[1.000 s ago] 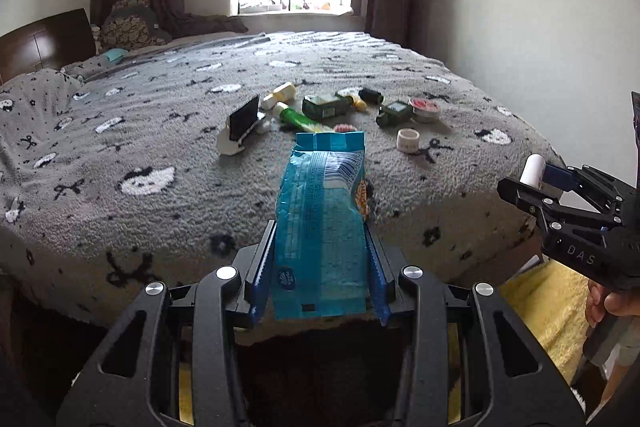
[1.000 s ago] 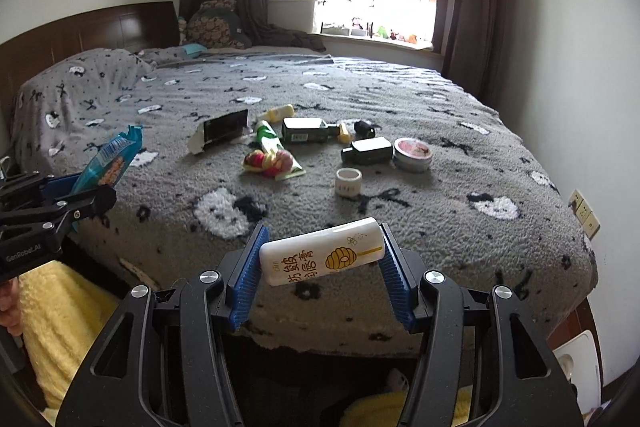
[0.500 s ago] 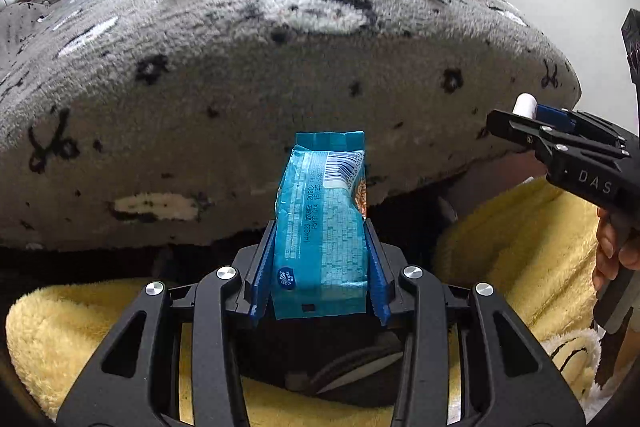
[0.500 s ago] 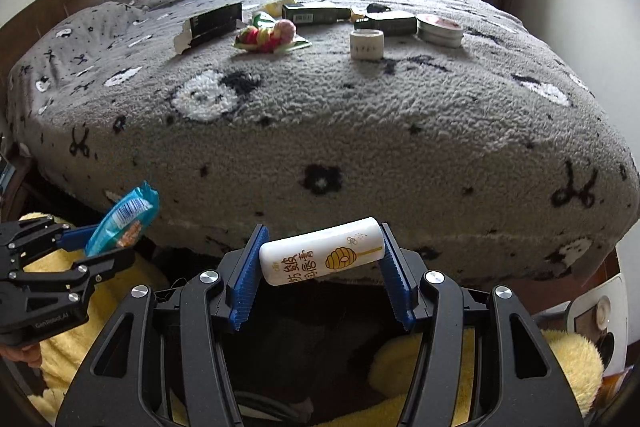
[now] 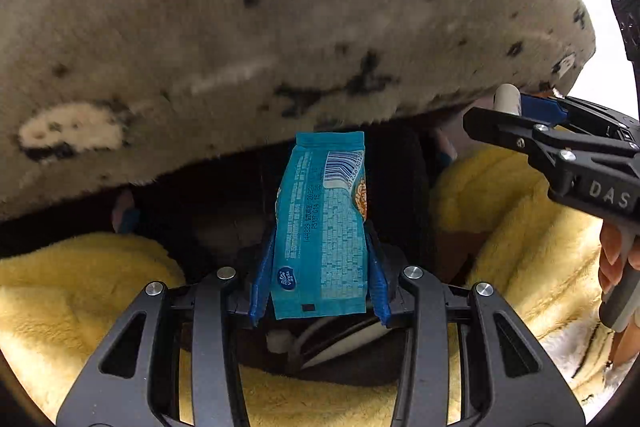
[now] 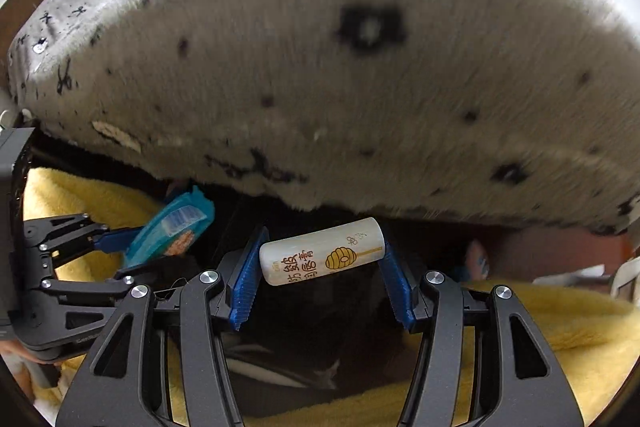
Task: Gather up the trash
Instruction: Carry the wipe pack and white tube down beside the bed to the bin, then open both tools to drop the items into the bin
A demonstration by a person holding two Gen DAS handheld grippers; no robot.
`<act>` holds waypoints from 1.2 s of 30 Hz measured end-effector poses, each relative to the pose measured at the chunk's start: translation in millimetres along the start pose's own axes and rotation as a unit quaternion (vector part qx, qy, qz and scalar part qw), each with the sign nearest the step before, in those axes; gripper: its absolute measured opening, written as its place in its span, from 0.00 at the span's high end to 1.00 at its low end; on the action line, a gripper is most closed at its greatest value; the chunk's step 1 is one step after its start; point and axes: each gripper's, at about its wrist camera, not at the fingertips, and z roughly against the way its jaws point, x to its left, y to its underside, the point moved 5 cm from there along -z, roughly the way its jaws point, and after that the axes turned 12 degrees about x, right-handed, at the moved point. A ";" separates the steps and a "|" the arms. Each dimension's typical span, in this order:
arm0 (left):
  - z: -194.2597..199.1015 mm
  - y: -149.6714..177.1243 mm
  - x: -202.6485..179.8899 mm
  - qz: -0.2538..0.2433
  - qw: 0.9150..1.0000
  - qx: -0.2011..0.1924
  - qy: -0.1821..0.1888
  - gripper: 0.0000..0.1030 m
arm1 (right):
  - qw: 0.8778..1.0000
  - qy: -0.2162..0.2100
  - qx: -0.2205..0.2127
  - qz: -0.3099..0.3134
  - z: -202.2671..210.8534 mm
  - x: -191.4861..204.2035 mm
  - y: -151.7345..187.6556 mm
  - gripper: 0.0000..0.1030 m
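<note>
My left gripper is shut on a blue snack wrapper and holds it low, below the bed's front edge, over a dark gap between yellow fleece. The wrapper also shows in the right wrist view, at the left in the left gripper. My right gripper is shut on a white tube with a honeycomb print, held crosswise between the blue pads. The right gripper also shows in the left wrist view, at the right, with the tube's end sticking out.
The grey patterned bed cover hangs over both grippers and fills the upper half of each view. Yellow fleece lies on both sides below. A dark opening with a pale cord sits beneath the grippers.
Both grippers have dropped further and tilted down, from above the bed to below its front edge. The items on the bed top have left the left view. Both loads stay gripped.
</note>
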 end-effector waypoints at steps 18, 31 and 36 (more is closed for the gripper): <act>-27.8 -4.4 -1.9 -0.015 0.999 0.036 0.012 0.58 | 0.998 -0.018 0.058 -0.004 -40.7 9.4 -5.1 0.45; 12.6 -8.5 -5.1 -0.010 1.000 -0.015 -0.010 0.18 | 1.000 0.001 0.006 -0.025 -1.9 0.8 -15.3 0.16; 42.6 -8.9 -6.2 -0.017 0.998 -0.054 -0.029 0.11 | 0.999 0.013 -0.027 -0.033 22.4 -8.2 -16.9 0.13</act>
